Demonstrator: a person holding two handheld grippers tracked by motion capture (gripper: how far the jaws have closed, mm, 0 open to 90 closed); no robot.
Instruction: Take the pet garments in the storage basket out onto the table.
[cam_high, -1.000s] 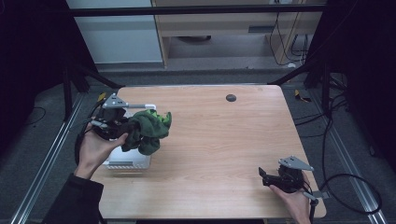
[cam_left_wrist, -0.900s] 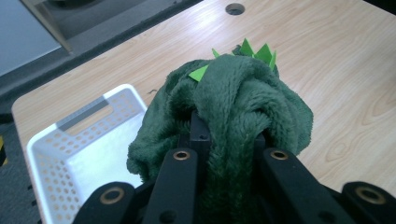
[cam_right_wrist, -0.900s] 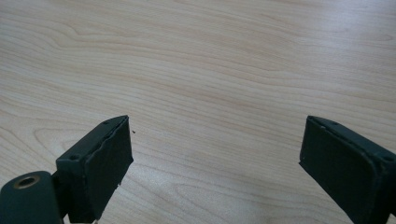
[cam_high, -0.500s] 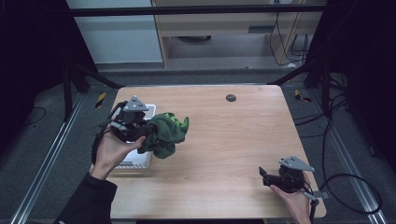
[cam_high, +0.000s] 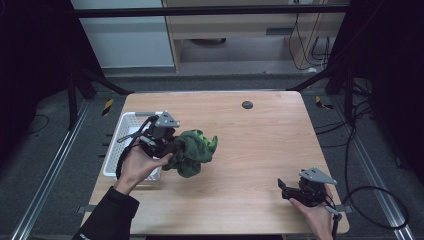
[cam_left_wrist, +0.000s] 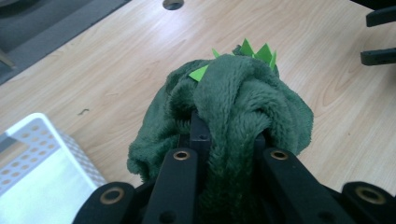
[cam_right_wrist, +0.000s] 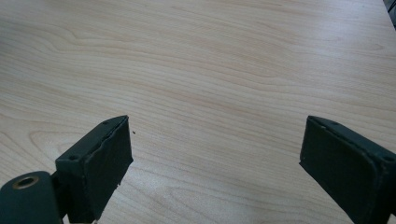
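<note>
The light wooden table (cam_high: 260, 150) carries a white perforated plastic basket (cam_high: 120, 142) at its left edge. Just right of it, the left gripper (cam_high: 172, 147) pinches a bunched dark-green fleece cloth with light-green spikes (cam_high: 195, 150) between its fingers (cam_left_wrist: 180, 179). The right gripper (cam_high: 284, 189) rests near the table's front right corner, fingers (cam_right_wrist: 100, 165) spread.

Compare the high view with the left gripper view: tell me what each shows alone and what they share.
High view alone: the right hand-held gripper, jaws open over bare table, plus the floor and both forearms. Left gripper view alone: bright green felt spikes up close and the jaws buried in plush. Shared: the left hand-held gripper shut on the green cloth, and the white basket.
</note>
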